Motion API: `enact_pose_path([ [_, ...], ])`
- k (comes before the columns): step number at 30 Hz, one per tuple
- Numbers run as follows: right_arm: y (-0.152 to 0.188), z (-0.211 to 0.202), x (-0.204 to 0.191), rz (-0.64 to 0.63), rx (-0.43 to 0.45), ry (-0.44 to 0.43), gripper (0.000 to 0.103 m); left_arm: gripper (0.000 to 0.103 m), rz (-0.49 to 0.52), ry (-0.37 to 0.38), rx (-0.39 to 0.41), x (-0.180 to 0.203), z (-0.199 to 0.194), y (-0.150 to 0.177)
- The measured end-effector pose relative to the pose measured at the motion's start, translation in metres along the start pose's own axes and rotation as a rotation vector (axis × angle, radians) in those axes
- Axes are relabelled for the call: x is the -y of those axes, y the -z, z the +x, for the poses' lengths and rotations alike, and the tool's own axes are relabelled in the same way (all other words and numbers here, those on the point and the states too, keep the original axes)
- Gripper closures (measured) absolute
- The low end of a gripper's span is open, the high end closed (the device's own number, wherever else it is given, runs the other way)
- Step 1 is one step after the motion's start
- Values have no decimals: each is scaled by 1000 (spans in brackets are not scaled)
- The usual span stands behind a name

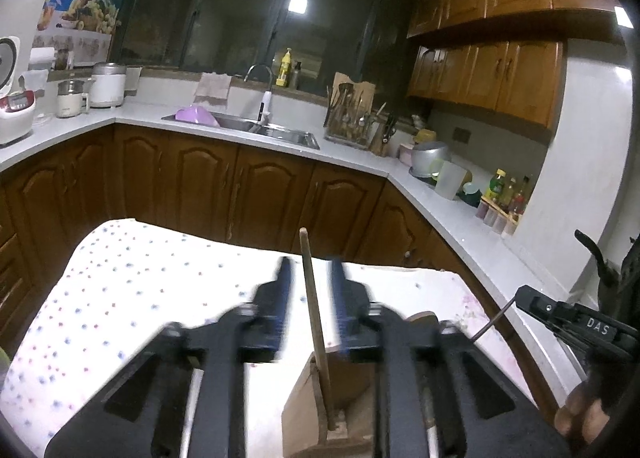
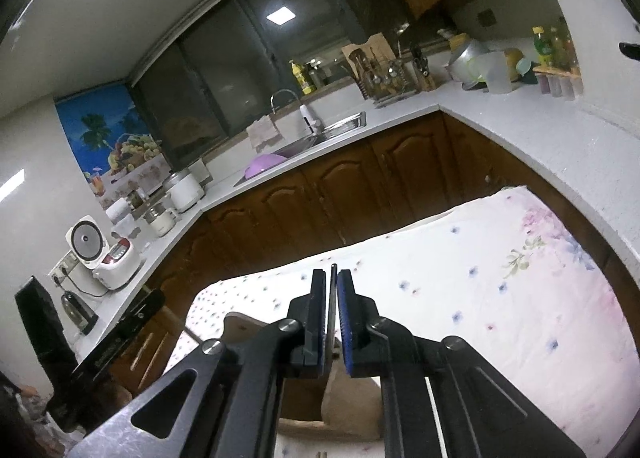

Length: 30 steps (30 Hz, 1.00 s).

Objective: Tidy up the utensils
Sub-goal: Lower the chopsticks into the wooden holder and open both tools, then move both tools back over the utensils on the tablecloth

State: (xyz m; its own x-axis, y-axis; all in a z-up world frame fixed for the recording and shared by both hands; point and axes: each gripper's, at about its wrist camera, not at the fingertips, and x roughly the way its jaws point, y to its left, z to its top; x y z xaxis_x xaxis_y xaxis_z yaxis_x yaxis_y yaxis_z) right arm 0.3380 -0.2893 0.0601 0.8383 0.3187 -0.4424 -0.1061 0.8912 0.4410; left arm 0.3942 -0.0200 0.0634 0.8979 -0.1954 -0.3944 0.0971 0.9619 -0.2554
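Down over the cloth-covered table (image 1: pixel 132 282), both grippers pointed forward and slightly downward. The left gripper (image 1: pixel 310 278) had its fingers (image 1: pixel 284 290) parted, and a wooden stick (image 1: pixel 314 310) stood between them, touching neither pad. The stick rose tilted a little from a wooden holder (image 1: pixel 320 414) that sat just below and behind the fingertips, its foot planted in the holder's compartment. What kind of utensil the stick was I could not tell, since only its shaft showed.

The right gripper (image 2: pixel 331 290) had its fingers (image 2: pixel 318 310) nearly together, with a thin dark utensil (image 2: pixel 332 298) running up the narrow gap between the blue pads. Whether the pads pressed on it I could not tell; a sliver of space seemed to show on either side. Beneath those fingers lay the same wooden holder (image 2: pixel 348 406), mostly hidden by the gripper's body, so its contents were hard to make out from that side.

At the right edge of the left camera's view, the right gripper's black body appeared with the thin utensil's rod slanting down from it, and part of a hand (image 1: pixel 576 414) showed low in the corner, cut off by the frame. The left fingers were blurred.
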Motion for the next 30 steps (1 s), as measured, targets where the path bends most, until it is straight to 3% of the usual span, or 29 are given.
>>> enact_pose_path([
  [1,1,-2,-1,5,0,-3,86,57,-2,-3,2,0,-2,0],
  [3,2,-6,0,20,8,-25,63,50,-7,-5,5,-3,-7,1],
  [4,3,-10,0,24,14,-34,52,42,-10,-7,-1,-2,-9,1],
  [7,5,-20,1,35,23,-52,46,34,-10,-14,-5,-5,-20,3],
  [11,14,-37,3,53,35,-69,20,19,-22,-39,-20,-13,-39,12],
  [30,127,-116,-5,-10,-121,2,19,19,-3,-49,-249,-36,-140,121],
])
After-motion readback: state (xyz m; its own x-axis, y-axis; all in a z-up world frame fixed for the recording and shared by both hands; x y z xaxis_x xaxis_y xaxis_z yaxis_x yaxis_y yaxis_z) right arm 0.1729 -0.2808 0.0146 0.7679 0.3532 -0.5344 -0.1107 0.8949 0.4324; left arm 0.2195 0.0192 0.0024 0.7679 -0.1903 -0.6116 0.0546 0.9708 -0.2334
